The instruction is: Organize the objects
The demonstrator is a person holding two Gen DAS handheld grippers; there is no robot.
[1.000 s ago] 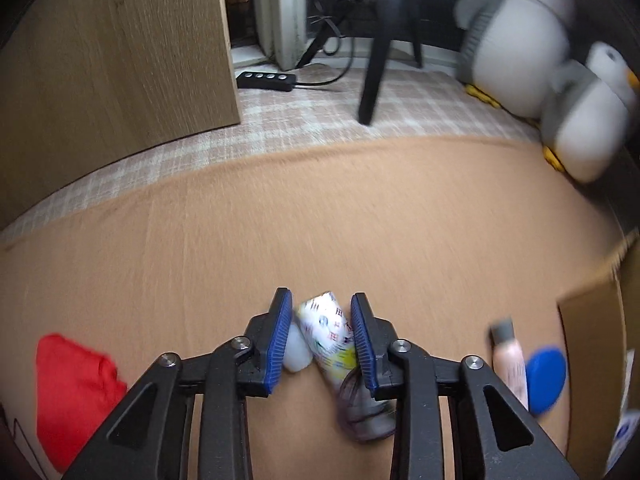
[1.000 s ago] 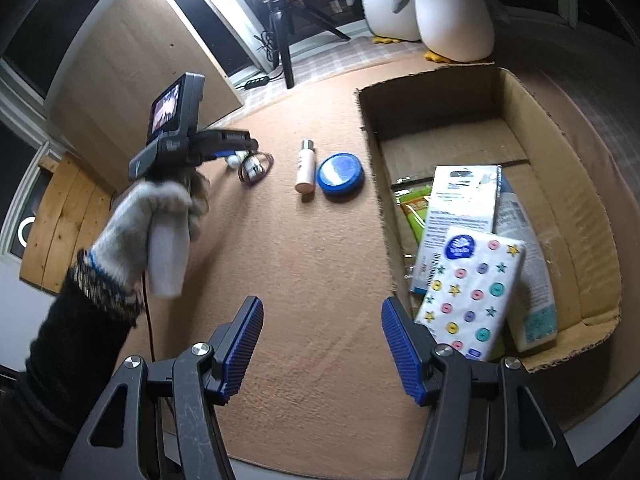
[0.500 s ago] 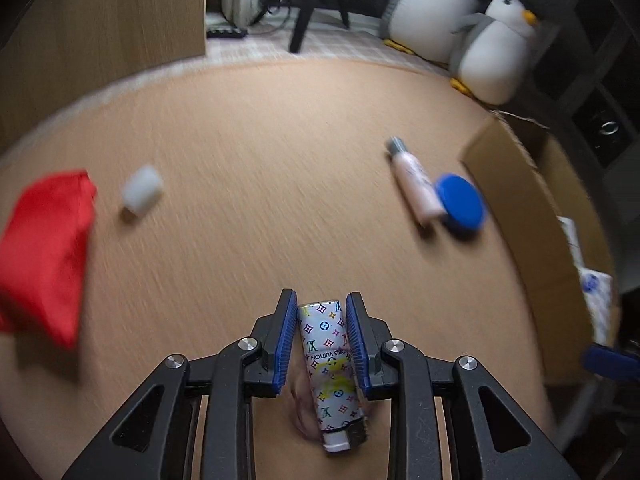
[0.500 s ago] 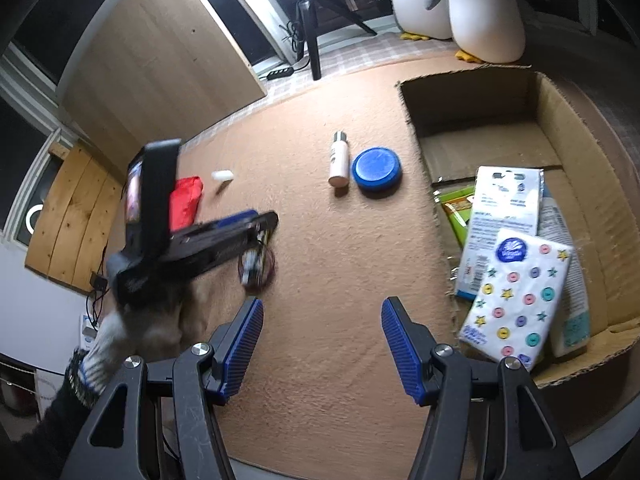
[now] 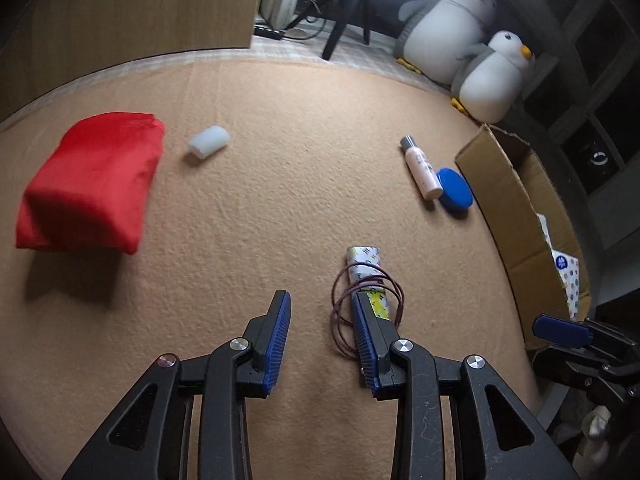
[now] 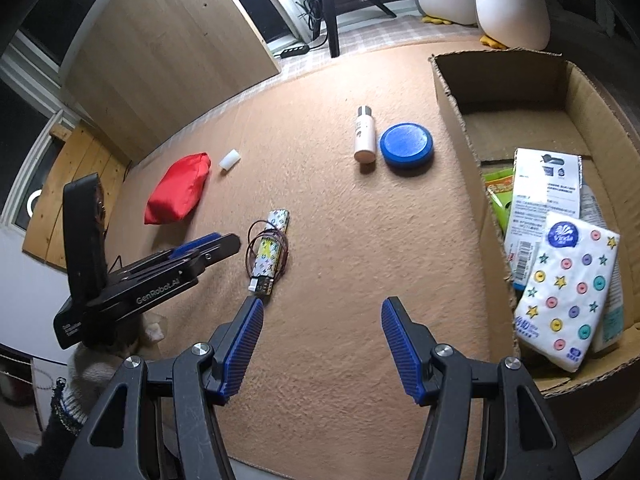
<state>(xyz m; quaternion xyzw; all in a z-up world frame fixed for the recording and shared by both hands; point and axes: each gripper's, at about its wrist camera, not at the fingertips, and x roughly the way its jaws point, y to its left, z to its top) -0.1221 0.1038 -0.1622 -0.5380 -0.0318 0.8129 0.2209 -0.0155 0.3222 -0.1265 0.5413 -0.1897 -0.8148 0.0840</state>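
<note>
Patterned white, the small tube (image 5: 366,272) lies loose on the tan mat (image 5: 280,200), a wire loop (image 5: 360,304) around it, just right of your left gripper (image 5: 322,332), whose jaws are opening with nothing between. You're between picks: regrasp it and carry it to the cardboard box (image 6: 496,184). Your right gripper (image 6: 322,344) hangs spread, empty.

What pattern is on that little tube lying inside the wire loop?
White tube with small multicoloured symbols and a yellow patch; clearest in the right wrist view.

"GenRobot.AI" on left hand-held gripper (image 6: 224,242), "Vinda" on tissue pack (image 6: 568,292)
</note>
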